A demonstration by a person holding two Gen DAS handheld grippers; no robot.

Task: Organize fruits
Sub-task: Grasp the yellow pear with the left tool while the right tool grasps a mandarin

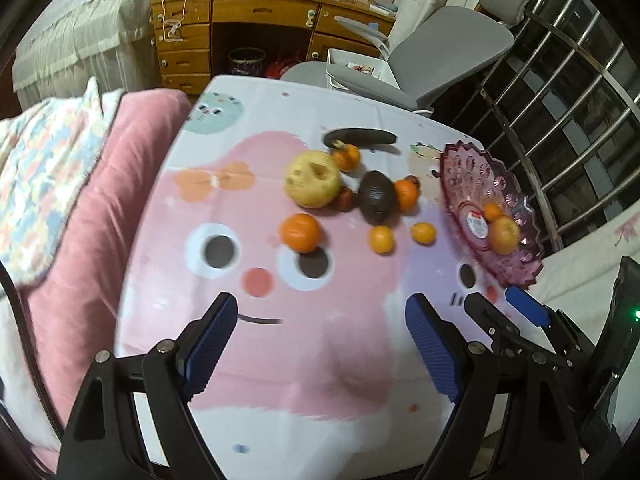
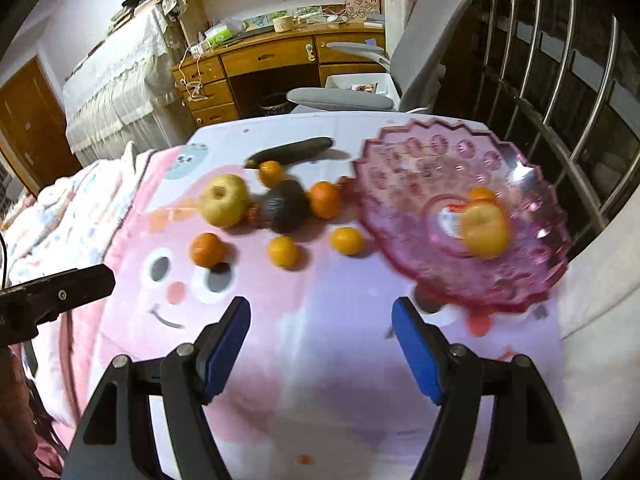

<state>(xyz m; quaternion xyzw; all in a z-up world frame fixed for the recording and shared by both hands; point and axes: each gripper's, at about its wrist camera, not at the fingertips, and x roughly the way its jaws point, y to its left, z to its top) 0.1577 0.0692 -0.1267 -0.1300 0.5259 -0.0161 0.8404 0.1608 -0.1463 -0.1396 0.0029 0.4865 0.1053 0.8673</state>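
Observation:
A pink glass bowl (image 2: 400, 184) stands at the table's right and holds a yellow fruit (image 2: 486, 232) and a small orange (image 2: 482, 195); the bowl also shows in the left wrist view (image 1: 464, 176). Loose on the cloth lie a yellow apple (image 1: 312, 178), a dark avocado (image 1: 376, 198), a dark cucumber (image 1: 360, 137) and several oranges (image 1: 301, 232). My left gripper (image 1: 320, 340) is open and empty, well short of the fruit. My right gripper (image 2: 320, 340) is open and empty, near the bowl's front edge; it also shows in the left wrist view (image 1: 500, 304).
The table wears a pink cartoon cloth (image 1: 280, 360). A pink cushion (image 1: 100, 184) lies left of it. A grey chair (image 1: 432, 56) and a wooden desk (image 1: 248, 12) stand behind. A metal railing (image 1: 560, 92) runs on the right.

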